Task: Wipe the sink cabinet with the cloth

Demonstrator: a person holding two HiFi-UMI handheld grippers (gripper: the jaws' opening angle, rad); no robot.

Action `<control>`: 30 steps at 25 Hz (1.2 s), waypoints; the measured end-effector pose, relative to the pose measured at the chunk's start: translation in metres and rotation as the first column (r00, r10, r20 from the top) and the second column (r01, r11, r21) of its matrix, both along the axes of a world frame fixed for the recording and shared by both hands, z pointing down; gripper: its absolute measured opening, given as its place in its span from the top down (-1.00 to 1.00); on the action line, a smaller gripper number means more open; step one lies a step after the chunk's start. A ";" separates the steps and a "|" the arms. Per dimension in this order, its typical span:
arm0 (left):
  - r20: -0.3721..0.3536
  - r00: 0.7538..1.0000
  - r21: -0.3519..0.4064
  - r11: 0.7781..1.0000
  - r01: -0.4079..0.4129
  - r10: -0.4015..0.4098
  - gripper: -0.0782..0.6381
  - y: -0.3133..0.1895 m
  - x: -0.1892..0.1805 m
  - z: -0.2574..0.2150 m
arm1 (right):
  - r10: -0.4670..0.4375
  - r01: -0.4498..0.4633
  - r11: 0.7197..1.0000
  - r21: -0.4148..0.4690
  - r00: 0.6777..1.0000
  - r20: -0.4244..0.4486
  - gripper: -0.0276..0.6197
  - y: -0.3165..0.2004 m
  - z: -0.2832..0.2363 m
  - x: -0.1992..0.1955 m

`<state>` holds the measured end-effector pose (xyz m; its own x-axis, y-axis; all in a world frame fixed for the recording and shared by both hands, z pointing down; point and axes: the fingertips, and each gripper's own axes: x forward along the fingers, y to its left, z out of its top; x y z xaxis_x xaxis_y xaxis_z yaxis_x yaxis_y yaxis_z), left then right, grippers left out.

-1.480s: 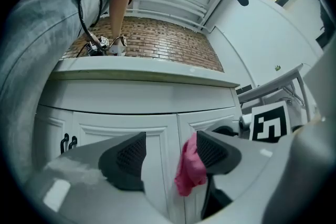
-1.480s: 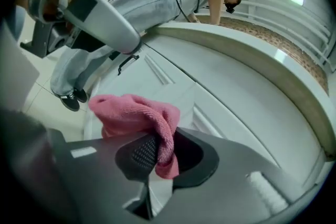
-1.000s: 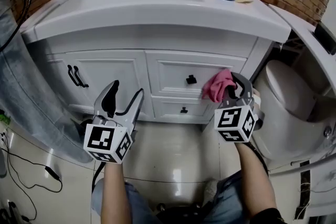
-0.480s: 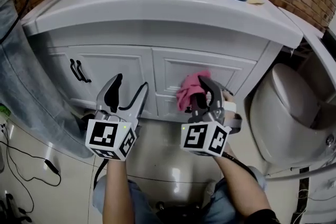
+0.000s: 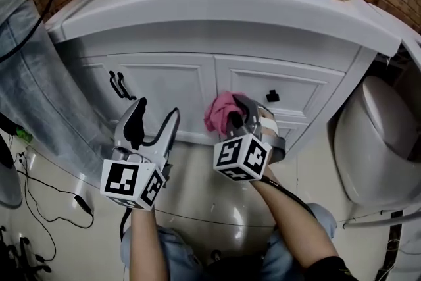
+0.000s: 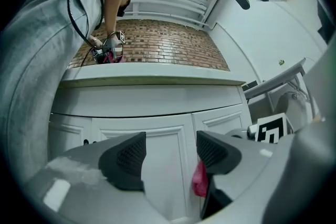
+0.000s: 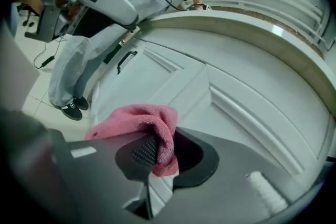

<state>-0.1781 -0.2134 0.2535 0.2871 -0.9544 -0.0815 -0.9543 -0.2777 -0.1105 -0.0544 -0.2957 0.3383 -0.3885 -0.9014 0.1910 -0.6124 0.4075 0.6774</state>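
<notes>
One cloth (image 5: 217,110) clamped in right hand-held gripper (image 5: 238,116) at sink cabinet (image 5: 164,85) door edge; left hand-held gripper (image 5: 156,116) jaws apart, empty.

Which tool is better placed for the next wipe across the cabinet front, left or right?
Right, I'd say. The right tool is shut on the pink terry cloth, close to the white sink cabinet. The left tool is open and holds nothing.

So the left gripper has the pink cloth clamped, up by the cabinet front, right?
Not the left. The right gripper has the cloth clamped, up by the cabinet front; the right gripper view shows it pinched between the jaws. The left gripper is open and empty.
</notes>
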 end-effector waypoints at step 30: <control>0.054 0.995 -0.011 0.996 -0.084 0.084 -0.07 -0.007 0.044 0.008 | 0.071 0.051 0.955 -0.291 0.915 0.396 0.75 0.006 0.053 0.014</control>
<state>-0.1339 -0.2207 0.2619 0.3702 -0.9273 -0.0557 -0.9202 -0.3578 -0.1586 -0.0401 -0.2893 0.3917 -0.4783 -0.8342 0.2746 -0.8102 0.5398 0.2285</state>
